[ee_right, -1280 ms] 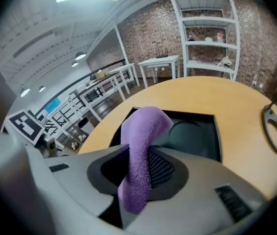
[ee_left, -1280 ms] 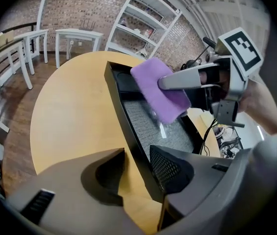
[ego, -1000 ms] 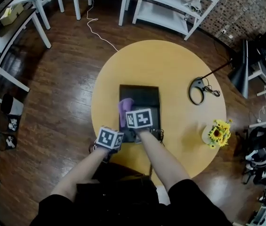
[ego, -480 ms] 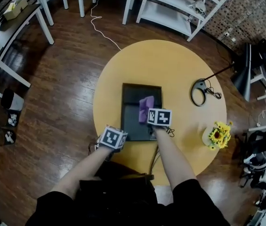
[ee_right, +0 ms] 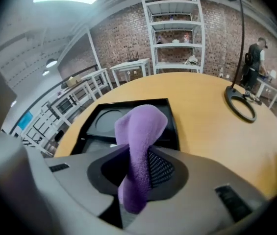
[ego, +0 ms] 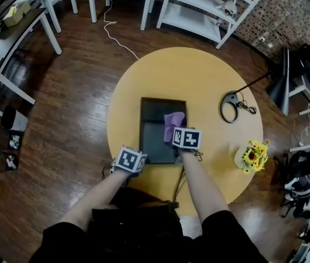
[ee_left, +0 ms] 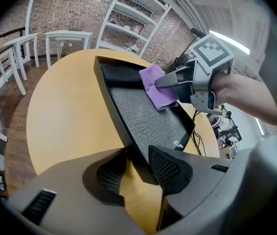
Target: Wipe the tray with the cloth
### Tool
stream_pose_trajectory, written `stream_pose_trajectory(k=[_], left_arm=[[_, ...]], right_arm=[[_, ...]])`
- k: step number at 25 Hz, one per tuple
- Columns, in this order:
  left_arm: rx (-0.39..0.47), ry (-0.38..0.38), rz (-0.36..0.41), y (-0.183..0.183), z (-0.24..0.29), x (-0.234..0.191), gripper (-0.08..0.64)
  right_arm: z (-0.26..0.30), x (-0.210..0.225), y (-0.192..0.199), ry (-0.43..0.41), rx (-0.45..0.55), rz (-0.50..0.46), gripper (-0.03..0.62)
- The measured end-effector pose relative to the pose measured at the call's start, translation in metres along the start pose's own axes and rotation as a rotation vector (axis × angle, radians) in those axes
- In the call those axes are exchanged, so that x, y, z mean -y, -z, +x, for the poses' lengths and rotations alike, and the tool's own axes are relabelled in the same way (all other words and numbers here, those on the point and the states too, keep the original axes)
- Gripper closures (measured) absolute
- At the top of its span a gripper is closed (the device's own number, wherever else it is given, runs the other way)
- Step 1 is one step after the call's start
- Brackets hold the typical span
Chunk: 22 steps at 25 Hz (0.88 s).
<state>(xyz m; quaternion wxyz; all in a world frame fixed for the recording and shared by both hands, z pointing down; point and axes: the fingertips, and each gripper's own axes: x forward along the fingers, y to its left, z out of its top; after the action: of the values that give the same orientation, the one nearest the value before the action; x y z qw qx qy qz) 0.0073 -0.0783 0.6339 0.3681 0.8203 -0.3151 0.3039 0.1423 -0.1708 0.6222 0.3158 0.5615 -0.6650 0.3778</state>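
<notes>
Nearest, the left gripper (ee_left: 137, 173) has its jaws closed on the near left corner of the tray (ee_left: 139, 112), with the thin rim between the pads. The black tray lies flat on the round table (ego: 198, 75). Its floor is grey and textured, with a round recess at the far end.

Further in, the right gripper (ee_right: 136, 173) is clamped on the purple cloth (ee_right: 140, 131). One end is pinched between the pads, and the rest arches forward and down onto the tray's floor, beside its right wall and about midway along.

To the right, near the table's edge, a pale vase (ego: 240, 158) holds yellow flowers (ego: 253, 152). Beyond it lies a lamp's ring base (ego: 230, 106), well apart from the tray. White shelves (ego: 204, 10) stand past the table.
</notes>
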Motion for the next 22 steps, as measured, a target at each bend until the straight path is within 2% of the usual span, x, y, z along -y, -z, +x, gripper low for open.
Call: stream_pose_trajectory(k=[3, 4, 6, 9, 14, 16, 19, 22], left_arm=[[0.022, -0.001, -0.02, -0.003, -0.001, -0.001, 0.422], [0.031, 0.008, -0.029, -0.004, -0.001, 0.0, 0.42], [0.039, 0.041, -0.054, -0.002, -0.007, 0.005, 0.419], [0.054, 0.095, -0.073, 0.004, -0.023, 0.016, 0.417], [0.067, 0.116, -0.095, 0.005, -0.024, 0.019, 0.394], [0.047, 0.119, -0.12, 0.005, -0.022, 0.017, 0.394], [0.033, 0.117, -0.115, 0.006, -0.021, 0.018, 0.394], [0.029, 0.118, -0.108, 0.007, -0.022, 0.017, 0.393]], right_arm=[[-0.001, -0.055, 0.003, -0.191, 0.011, 0.014, 0.5], [-0.001, -0.072, 0.007, -0.236, 0.009, 0.014, 0.5], [0.001, -0.1, 0.016, -0.27, -0.012, -0.008, 0.499], [0.007, -0.123, 0.029, -0.232, -0.052, -0.063, 0.499], [0.016, -0.118, 0.044, -0.184, -0.1, -0.024, 0.499], [0.014, -0.109, 0.05, -0.168, -0.119, -0.068, 0.499], [0.007, -0.084, 0.051, -0.119, -0.105, -0.151, 0.497], [0.003, -0.047, 0.055, -0.069, -0.098, -0.156, 0.497]])
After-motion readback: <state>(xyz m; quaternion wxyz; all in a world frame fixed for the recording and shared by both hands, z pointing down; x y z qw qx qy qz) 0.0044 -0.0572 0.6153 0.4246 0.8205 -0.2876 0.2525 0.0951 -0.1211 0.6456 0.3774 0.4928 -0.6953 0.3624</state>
